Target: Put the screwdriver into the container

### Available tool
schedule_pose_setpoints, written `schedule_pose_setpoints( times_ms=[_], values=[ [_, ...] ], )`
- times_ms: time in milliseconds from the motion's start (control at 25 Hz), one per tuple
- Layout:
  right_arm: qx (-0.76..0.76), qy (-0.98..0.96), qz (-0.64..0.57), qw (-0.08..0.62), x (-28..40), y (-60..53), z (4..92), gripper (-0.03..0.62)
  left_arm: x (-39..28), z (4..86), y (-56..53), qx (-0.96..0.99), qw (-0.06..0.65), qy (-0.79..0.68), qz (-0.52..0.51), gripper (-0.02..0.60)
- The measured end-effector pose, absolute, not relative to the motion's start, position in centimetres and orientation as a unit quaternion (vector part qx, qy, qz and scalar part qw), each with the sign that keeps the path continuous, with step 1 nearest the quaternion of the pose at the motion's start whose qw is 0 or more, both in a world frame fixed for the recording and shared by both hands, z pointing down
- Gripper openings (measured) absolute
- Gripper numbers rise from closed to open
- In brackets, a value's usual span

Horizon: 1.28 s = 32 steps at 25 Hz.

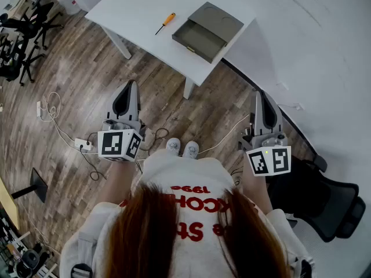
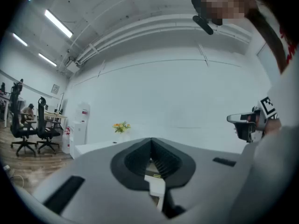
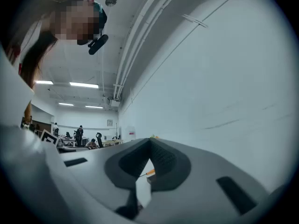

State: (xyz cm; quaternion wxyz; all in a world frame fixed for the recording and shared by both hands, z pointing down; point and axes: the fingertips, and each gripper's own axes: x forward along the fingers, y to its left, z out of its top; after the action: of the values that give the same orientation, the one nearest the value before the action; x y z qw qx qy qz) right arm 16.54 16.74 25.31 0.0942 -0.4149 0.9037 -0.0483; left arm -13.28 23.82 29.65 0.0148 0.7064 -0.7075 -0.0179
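An orange-handled screwdriver [image 1: 166, 22] lies on the white table [image 1: 139, 4], just left of the grey-green open container [image 1: 207, 30]. I stand well back from the table. My left gripper [image 1: 130, 86] and right gripper [image 1: 262, 95] are held close to my body over the wood floor, pointing toward the table, far from both objects. In the left gripper view the left gripper [image 2: 151, 142] has its jaws together with nothing between them. The right gripper [image 3: 150, 142] is likewise shut and empty in the right gripper view; the screwdriver [image 3: 148, 172] shows small below its tips.
A black office chair [image 1: 327, 204] stands close at my right. Cables and a power strip [image 1: 82, 145] lie on the floor at my left. More chairs [image 1: 23, 33] stand at far left. A white curved backdrop [image 1: 324, 51] runs along the right.
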Motion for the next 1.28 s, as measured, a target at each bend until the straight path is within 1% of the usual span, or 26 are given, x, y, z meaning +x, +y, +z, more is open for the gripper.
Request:
schedule_pose_setpoints(
  times_ms=[360,680,880,1160,1280],
  values=[
    [-0.410,0.908,-0.030,0.083,18.3,16.9,25.3,0.003,-11.1,29.7,23.8,0.704,0.010,-0.710,-0.016,0.006],
    [-0.378,0.918,-0.069,0.102,19.1,16.6,26.0,0.003,-10.1,29.2,24.1,0.694,0.001,-0.720,-0.017,0.006],
    [-0.369,0.920,-0.080,0.103,18.6,16.2,26.2,0.003,-10.6,29.4,24.0,0.684,0.033,-0.727,-0.048,0.006],
    [-0.387,0.915,-0.059,0.100,18.2,13.8,25.4,0.003,-12.4,29.8,20.9,0.692,0.025,-0.720,-0.050,0.006],
    [-0.393,0.912,-0.061,0.100,17.1,11.8,25.2,0.003,-13.2,30.0,18.3,0.704,0.019,-0.709,-0.036,0.006]
  ],
)
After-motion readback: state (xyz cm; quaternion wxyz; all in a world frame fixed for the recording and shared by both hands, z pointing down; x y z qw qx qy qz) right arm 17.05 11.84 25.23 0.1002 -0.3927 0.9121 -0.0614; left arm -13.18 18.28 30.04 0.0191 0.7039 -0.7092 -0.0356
